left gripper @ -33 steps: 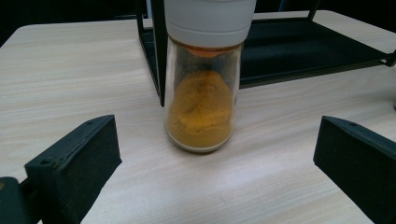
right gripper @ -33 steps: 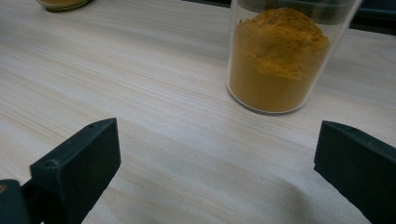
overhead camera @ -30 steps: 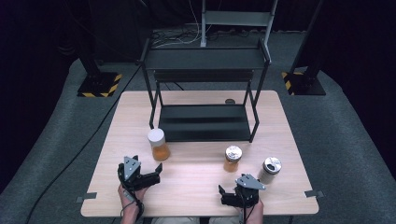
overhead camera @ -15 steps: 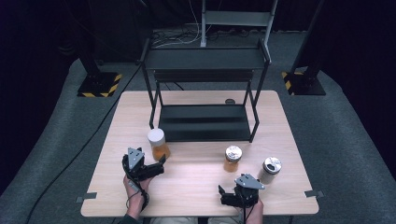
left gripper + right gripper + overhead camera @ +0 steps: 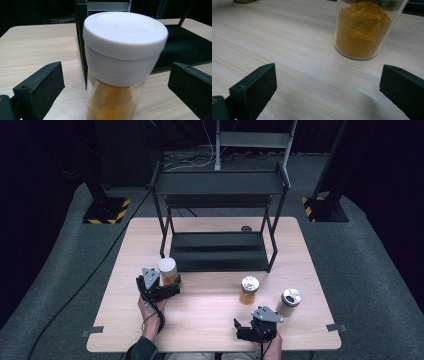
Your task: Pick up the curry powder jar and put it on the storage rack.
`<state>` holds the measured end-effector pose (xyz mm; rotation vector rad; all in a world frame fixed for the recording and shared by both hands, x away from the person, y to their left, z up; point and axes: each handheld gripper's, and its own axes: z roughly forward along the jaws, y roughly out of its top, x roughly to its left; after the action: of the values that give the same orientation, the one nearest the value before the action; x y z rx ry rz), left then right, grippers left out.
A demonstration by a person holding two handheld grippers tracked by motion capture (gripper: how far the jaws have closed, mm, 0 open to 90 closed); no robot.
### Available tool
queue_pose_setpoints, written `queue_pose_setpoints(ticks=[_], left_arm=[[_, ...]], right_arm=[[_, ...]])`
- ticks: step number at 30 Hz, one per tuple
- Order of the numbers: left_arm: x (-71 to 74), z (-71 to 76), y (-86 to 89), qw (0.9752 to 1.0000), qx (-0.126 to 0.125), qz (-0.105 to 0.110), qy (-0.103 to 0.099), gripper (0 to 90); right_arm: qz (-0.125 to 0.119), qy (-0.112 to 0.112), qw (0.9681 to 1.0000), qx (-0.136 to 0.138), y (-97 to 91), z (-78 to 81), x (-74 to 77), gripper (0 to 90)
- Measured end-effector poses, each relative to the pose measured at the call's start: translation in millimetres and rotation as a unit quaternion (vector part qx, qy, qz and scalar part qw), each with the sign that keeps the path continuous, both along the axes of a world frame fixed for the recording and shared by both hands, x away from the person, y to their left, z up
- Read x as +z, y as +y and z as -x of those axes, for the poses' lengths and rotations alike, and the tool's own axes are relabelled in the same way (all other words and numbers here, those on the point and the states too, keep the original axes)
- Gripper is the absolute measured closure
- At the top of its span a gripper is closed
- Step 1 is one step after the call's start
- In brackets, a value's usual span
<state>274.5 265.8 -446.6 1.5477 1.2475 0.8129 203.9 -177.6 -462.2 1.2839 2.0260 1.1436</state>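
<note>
A glass jar with a white lid (image 5: 125,50) holds orange-brown powder and stands on the wooden table beside the rack's front left leg. My left gripper (image 5: 115,95) is open, a jaw on each side of the jar with a gap at both. From above, the left gripper (image 5: 169,287) sits just in front of that jar (image 5: 167,269). My right gripper (image 5: 242,330) rests near the front edge, open with nothing between its jaws. In its own view the right gripper (image 5: 327,87) faces a jar of orange powder (image 5: 362,32) a little farther off.
A black two-tier metal rack (image 5: 220,251) stands at the back middle of the table (image 5: 210,320). Two silver-lidded jars (image 5: 249,290) (image 5: 289,301) stand front right. A small dark round thing (image 5: 246,228) lies behind the rack. Cables trail over the floor.
My left gripper has moved forward and right until its jaws flank the white-lidded jar. The right gripper has stayed in place.
</note>
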Motion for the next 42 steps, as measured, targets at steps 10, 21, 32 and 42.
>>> queue_pose_setpoints(ticks=[10, 21, 32, 42], left_arm=[[0.9, -10.9, -7.3, 1.0, 0.001, -0.007, 0.004, 0.1], [-1.5, -13.8, -14.2, 0.9997, 0.02, -0.008, 0.015, 23.4], [-2.7, -13.7, -15.0, 0.9997, 0.015, -0.012, 0.013, 33.7], [-8.1, -11.1, -11.3, 0.9997, -0.002, -0.024, -0.004, 34.3]], right_arm=[[0.001, 0.001, 1.0, 0.001, -0.1, -0.5, 0.2, 0.5], [0.0, 0.0, 1.0, 0.005, -1.2, -0.6, -0.1, 1.6], [0.002, 0.003, 1.0, 0.008, -1.2, -1.9, 0.6, 2.7], [0.008, 0.008, 0.9998, 0.015, 0.1, -4.2, 1.8, 1.7]])
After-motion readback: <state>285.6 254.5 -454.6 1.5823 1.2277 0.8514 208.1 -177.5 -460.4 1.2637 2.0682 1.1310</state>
